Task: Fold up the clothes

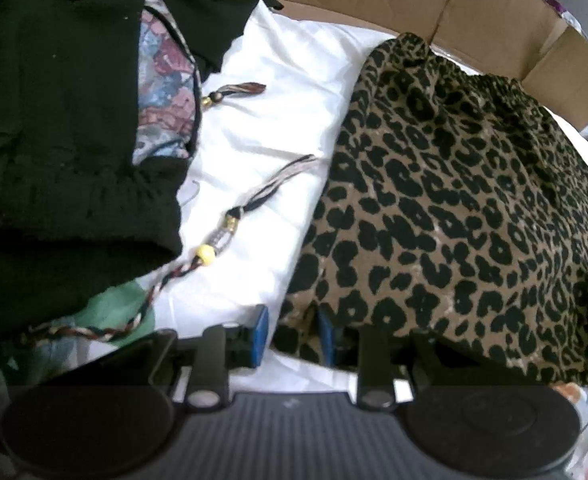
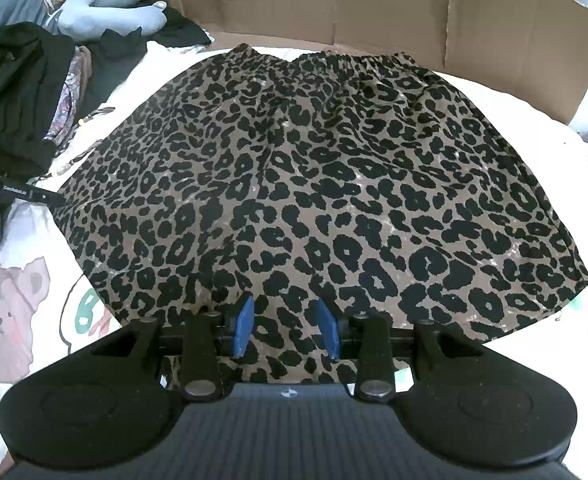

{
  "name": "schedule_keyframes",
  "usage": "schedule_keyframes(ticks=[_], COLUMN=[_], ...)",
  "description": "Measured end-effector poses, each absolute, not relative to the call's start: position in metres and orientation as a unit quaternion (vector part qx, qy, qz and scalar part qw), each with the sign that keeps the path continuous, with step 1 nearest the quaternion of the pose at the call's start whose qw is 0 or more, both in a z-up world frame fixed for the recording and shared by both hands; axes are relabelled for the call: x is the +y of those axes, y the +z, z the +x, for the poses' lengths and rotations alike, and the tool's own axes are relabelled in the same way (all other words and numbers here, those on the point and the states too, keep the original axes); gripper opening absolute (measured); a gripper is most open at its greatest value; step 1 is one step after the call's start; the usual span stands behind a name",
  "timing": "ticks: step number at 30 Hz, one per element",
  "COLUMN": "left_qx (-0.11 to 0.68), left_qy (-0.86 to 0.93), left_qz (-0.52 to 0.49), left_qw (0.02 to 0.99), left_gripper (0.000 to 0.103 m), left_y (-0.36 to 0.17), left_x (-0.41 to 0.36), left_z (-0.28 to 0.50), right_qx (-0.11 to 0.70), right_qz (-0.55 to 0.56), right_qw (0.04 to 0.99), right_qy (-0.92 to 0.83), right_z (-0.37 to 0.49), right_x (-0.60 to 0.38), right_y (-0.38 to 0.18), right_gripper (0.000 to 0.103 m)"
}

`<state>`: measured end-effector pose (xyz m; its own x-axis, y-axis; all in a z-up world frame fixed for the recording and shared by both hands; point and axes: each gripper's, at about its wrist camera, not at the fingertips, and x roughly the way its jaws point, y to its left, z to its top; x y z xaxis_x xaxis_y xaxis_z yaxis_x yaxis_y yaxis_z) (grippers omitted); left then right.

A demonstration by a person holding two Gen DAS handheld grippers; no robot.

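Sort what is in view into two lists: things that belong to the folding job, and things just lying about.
In the job:
leopard-print skirt
left gripper
right gripper

Lying about:
black clothes pile
beaded braided cord
cardboard box
grey plush toy
white printed sheet

We see a white sheet-covered surface [image 2: 21, 360], printed with pastel cartoon figures at 8 o'clock. On it, the brown-and-black leopard-print skirt [image 2: 314, 184] lies spread flat at centre. A pile of black knit clothes [image 2: 17, 104] sits at 10 o'clock, a braided beaded cord [image 1: 209, 248] trailing beside it. Brown cardboard panels [image 2: 374, 4] stand at 12 o'clock.
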<state>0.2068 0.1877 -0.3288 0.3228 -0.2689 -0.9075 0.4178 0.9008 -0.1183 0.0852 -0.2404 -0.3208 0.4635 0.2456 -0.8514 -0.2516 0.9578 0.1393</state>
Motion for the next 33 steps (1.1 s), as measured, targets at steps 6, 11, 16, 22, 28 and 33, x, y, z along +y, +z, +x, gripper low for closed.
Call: schedule_keyframes(ticks=[6,11,16,22,28,33], left_qx=[0.539,0.534,0.528,0.521,0.518,0.527], left_qy=[-0.206,-0.211,-0.220,-0.232,-0.245,-0.246], left_qz=[0.065,0.074,0.082,0.078,0.105,0.119], left_qw=[0.814,0.816,0.816,0.818,0.813,0.805], left_gripper=[0.024,0.007,0.005,0.004,0.004,0.004], left_y=[-0.330,-0.321,-0.292,-0.250,-0.230,-0.230], left_x=[0.188,0.187,0.180,0.159,0.129,0.103], left_z=[0.200,0.195,0.190,0.189,0.186,0.182], right_qx=[0.498,0.492,0.474,0.449,0.440,0.430], right_qz=[0.002,0.006,0.012,0.011,0.009,0.014], right_qw=[0.855,0.855,0.863,0.868,0.866,0.866], right_qy=[0.145,0.164,0.174,0.210,0.236,0.253], right_z=[0.083,0.080,0.078,0.078,0.080,0.080], right_x=[-0.242,-0.245,-0.253,-0.249,-0.239,-0.232], right_y=[-0.324,-0.316,-0.304,-0.292,-0.292,-0.295], right_gripper=[0.042,0.042,0.042,0.042,0.042,0.042])
